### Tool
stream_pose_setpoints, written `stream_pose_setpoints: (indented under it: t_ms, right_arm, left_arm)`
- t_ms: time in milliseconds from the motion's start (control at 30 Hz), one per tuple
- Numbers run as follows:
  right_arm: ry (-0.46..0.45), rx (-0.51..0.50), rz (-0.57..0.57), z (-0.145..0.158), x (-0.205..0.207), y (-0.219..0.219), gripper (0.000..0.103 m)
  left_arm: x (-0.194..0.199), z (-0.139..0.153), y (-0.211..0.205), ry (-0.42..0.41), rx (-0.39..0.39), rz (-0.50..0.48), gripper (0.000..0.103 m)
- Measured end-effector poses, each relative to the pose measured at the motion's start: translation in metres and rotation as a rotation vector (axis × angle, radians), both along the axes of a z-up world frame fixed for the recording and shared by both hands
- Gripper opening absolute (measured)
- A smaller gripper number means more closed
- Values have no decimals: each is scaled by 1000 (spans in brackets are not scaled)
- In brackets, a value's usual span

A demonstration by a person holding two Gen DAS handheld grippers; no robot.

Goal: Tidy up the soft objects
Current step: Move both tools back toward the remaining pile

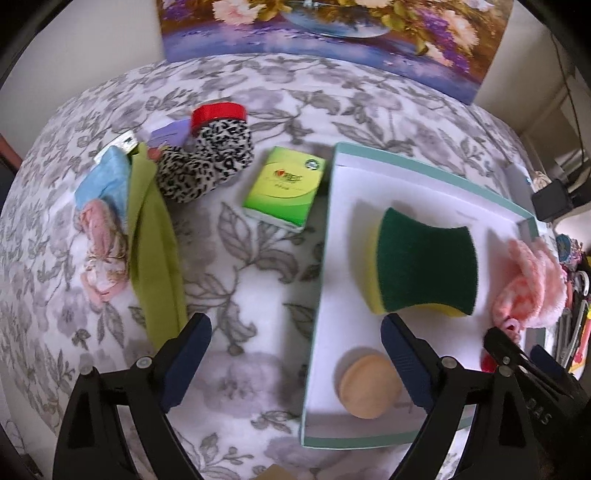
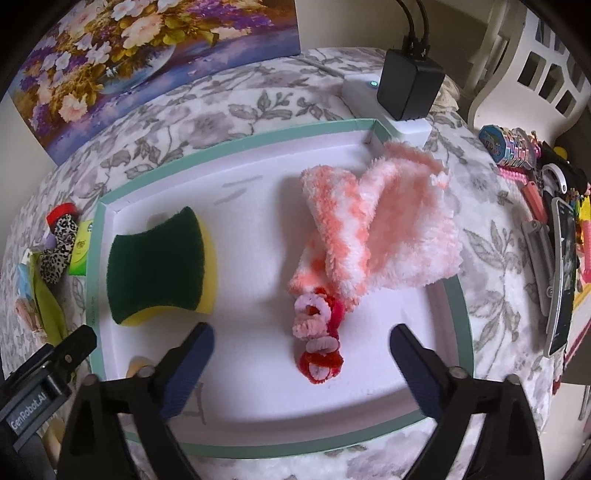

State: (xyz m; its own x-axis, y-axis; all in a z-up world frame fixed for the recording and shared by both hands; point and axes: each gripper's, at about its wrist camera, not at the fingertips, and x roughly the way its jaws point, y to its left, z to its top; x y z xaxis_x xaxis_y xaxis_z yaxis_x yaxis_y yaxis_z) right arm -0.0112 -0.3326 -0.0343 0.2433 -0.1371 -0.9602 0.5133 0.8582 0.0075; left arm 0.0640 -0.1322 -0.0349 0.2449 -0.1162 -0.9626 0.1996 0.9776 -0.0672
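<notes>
A white tray with a teal rim [image 1: 334, 192] [image 2: 236, 142] lies on the flowered bedspread. In it are a green and yellow sponge [image 1: 424, 262] [image 2: 159, 266], a fluffy pink cloth [image 1: 532, 284] [image 2: 388, 229], a red and pink chenille piece [image 2: 319, 339] and a round beige pad [image 1: 369, 386]. My left gripper [image 1: 295, 336] is open and empty over the tray's left rim. My right gripper [image 2: 303, 345] is open and empty over the tray, its fingers either side of the chenille piece. Left of the tray lie a leopard-print plush [image 1: 207, 162], a green tissue pack [image 1: 284, 184], a green cloth [image 1: 155, 243], a blue cloth [image 1: 103, 177] and a pink cloth [image 1: 99, 251].
A flower painting [image 1: 332, 33] [image 2: 129, 55] leans at the back. A black charger on a white box [image 2: 406, 85] stands behind the tray. Small toys, a phone and tools [image 2: 554, 240] crowd the right edge. A red-capped item [image 1: 218, 112] sits behind the plush.
</notes>
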Motion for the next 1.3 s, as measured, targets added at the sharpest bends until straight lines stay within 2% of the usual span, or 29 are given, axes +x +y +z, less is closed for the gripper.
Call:
stream_pose_setpoints:
  t_ms: [300, 500, 800, 1100, 1200, 1300]
  right_arm:
    - [-32, -24, 32, 5, 3, 6, 103]
    - [-74, -8, 47, 12, 5, 15, 103]
    - [-156, 17, 67, 30, 11, 38, 103]
    - [-190, 49, 172, 35, 28, 84, 103]
    - [-201, 54, 197, 36, 33, 97, 103]
    - [-214, 54, 225, 38, 40, 109, 103]
  left_arm:
    - [6, 2, 13, -21, -26, 46, 94]
    - [14, 10, 28, -68, 4, 82, 94]
    - [30, 23, 75, -111, -1, 209, 94]
    - [44, 37, 132, -188, 41, 351, 94]
    - [48, 40, 147, -205, 57, 373, 103]
    - [51, 41, 159, -206, 49, 390, 103]
